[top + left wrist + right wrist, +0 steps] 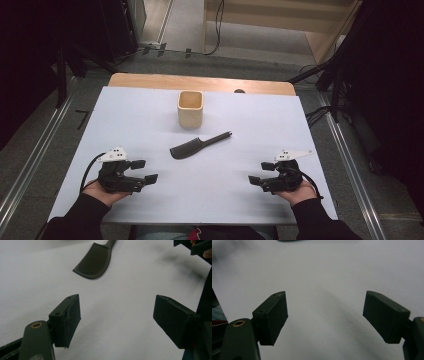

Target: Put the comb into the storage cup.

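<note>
I am holding my left hand-held gripper [144, 170] and my right hand-held gripper [261, 172] low over the near part of the counter [150, 115], each with its jaws standing wide apart and nothing between them. Both are pointing inward, toward each other, with my hands [102, 191] cupping them from below, palms up. The dark comb [192, 146] is lying flat between and beyond them, well apart from both, its handle angling toward the far right; the wooden cup [190, 108] is standing upright just past it. I am judging the comb risky: it is thin and flat, so jaws coming down could skid it across the smooth sheet or nudge the cup over.
</note>
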A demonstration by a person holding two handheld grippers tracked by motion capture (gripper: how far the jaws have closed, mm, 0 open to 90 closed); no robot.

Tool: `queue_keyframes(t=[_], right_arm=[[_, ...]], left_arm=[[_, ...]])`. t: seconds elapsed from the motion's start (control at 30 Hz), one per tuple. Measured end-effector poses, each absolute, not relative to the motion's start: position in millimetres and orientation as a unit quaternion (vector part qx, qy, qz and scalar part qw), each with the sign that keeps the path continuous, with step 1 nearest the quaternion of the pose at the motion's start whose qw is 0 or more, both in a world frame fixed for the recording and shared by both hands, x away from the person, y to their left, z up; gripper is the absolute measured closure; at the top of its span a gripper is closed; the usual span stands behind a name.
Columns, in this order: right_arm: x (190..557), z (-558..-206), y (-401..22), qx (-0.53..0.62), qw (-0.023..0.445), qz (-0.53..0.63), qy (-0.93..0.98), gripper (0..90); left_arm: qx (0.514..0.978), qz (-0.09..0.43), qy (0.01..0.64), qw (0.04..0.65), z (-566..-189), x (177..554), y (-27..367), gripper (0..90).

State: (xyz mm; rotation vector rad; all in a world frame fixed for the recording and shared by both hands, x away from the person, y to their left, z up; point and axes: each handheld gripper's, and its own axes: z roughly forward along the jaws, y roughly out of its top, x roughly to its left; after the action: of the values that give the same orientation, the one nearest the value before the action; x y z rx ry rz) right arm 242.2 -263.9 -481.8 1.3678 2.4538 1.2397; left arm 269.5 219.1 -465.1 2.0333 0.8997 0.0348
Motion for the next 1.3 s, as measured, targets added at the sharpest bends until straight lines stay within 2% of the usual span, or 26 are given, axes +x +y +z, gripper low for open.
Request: queue_keyframes(t=[1.3], right_arm=[[243.3, -482.2, -261.9, 0.450, 0.031, 0.398, 0.799, 19.2]], left_arm=[[0.818, 0.017, 0.369, 0.441, -465.7, 269.3, 220.3, 23.0]])
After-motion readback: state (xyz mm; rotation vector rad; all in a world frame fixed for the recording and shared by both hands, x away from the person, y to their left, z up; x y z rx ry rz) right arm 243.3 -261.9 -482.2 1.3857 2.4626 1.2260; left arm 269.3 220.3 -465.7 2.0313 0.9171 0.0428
